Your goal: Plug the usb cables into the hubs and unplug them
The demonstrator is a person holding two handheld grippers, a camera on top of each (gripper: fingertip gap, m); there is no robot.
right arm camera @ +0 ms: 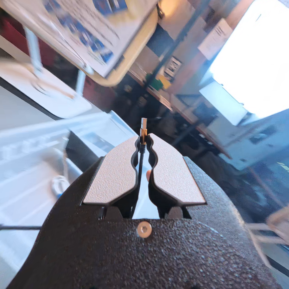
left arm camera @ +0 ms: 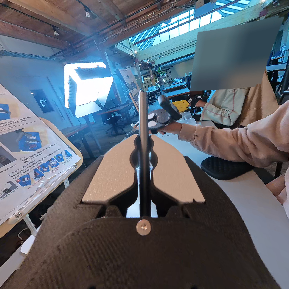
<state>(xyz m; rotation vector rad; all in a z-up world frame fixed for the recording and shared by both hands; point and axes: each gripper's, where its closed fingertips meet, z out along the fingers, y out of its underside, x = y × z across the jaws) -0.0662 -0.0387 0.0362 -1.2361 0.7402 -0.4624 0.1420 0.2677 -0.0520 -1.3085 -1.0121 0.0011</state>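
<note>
My left gripper is shut on a thin grey hub, held edge-on and upright above the white table. My right gripper is shut on a USB cable at its gold-and-silver plug, which sticks out past the fingertips; the braided black cord runs back between the pads. In the left wrist view the right gripper shows farther off, right behind the hub, held by a hand in a pink sleeve, with its plug tip pointing left at the hub's far side.
An instruction sheet on a wooden stand is at the left. A bright studio lamp stands behind. A black mesh pad lies on the white table. A seated person is at the back right. Clear plastic bins show blurred. Spacing between my two grippers at the tips: around 40 cm.
</note>
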